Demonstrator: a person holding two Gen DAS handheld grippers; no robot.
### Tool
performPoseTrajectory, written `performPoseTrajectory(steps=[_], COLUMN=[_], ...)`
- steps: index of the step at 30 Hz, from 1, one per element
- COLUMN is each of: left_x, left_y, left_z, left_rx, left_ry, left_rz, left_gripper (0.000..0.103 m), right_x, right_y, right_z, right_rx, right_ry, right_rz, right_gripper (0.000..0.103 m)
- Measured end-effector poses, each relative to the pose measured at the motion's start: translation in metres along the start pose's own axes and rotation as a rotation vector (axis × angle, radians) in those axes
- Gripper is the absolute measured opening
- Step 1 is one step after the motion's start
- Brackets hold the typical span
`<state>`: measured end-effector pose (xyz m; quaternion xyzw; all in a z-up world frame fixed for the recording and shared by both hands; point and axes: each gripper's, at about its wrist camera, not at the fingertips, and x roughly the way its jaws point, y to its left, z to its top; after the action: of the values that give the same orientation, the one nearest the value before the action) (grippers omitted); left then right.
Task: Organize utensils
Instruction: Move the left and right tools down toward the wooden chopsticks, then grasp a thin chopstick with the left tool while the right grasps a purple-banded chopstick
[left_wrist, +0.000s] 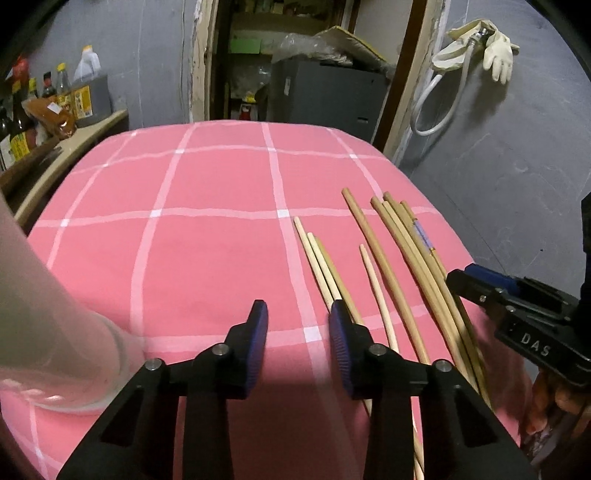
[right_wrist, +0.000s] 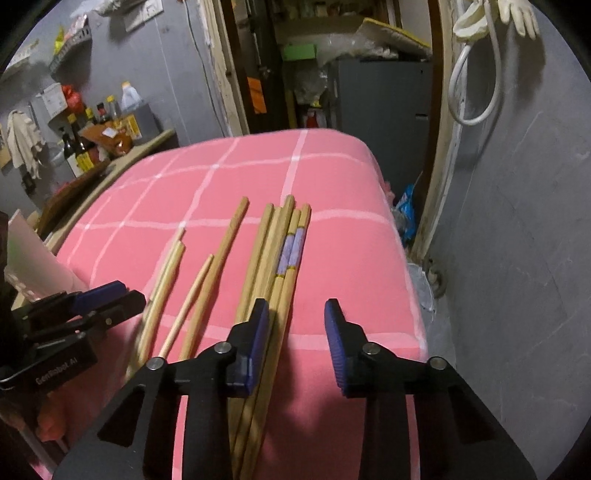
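Both our left claw (left_wrist: 298, 325) and right claw (right_wrist: 296, 326) hang with jaws apart, empty. The long pale wooden chopsticks (right_wrist: 275, 254) lie loose at frame centre on the pink checked worktop (left_wrist: 207, 240); a shallow pinch could roll them off the right edge.

My L wrist cam sits low over the pink checked tabletop (left_wrist: 207, 236), facing the doorway, right tongs (left_wrist: 465, 275) at its edge. R wrist cam sits further right, same heading, close. Both share the chopsticks (left_wrist: 399, 251) & left tongs (right_wrist: 122, 291).
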<state>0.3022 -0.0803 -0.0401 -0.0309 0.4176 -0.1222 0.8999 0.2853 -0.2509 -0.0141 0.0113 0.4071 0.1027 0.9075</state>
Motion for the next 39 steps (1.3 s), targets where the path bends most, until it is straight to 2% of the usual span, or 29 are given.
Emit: performPoseTrajectory(steps=[15,22,26,36,38,39], left_x=[0.010,0.012,0.014,0.026,0.027,0.028], left_y=[-0.007,-0.007,-0.007,-0.009,-0.008,-0.007], left_z=[0.012,0.014,0.014,0.027,0.028,0.029], left_rx=[-0.003,0.002,-0.004,-0.033,-0.044,-0.053], left_ry=[0.034,0.048,0.059,0.123,0.132,0.140], left_rz=[-0.059,-0.035,-0.038,-0.056,-0.056,-0.055], left_gripper=[0.029,0.025,0.024,0.024,0.020,0.012], right_x=[0.012,0.012,0.017,0.036,0.036,0.036], right_y=[-0.004,-0.003,-0.005,-0.008,-0.008,-0.009], right_z=[0.011,0.014,0.011,0.031,0.032,0.032], right_rx=[0.006,0.006,0.012,0.082,0.086,0.088], right_ry=[0.024,0.030,0.064,0.111,0.121,0.125], right_rz=[-0.013,-0.015,0.001,0.024,0.020,0.012], right_gripper=[0.027,0.026,0.023,0.023,0.020,0.018])
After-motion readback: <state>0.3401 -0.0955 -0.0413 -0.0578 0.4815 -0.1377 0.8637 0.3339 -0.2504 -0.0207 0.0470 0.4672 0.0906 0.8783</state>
